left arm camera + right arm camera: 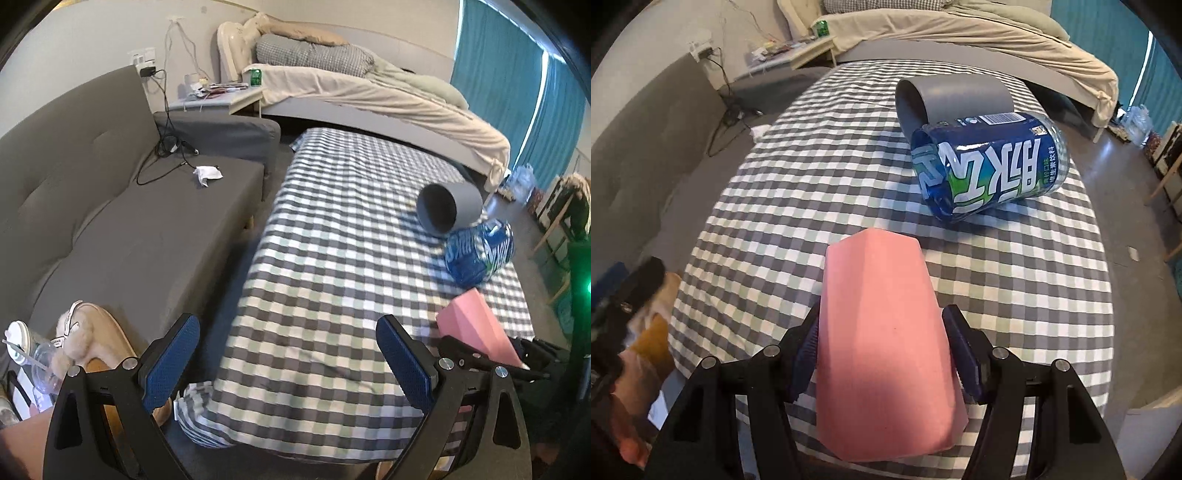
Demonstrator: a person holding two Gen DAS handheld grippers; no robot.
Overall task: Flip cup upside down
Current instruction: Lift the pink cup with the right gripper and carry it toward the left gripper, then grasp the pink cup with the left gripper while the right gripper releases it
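A pink faceted cup (pixel 882 332) is held in my right gripper (pixel 882 350), which is shut on its sides above the checked tablecloth (pixel 775 206). The cup's closed base points away from the camera. The same cup shows at the right of the left wrist view (pixel 472 325). My left gripper (pixel 288 354) is open and empty over the near edge of the table. A grey cup (pixel 448 208) lies on its side at the far right, also in the right wrist view (pixel 960 92).
A blue cut-open drink bottle (pixel 990 166) lies on its side against the grey cup, also in the left wrist view (pixel 480 251). A grey sofa (pixel 110 206) runs along the table's left. A bed (pixel 369 88) stands behind.
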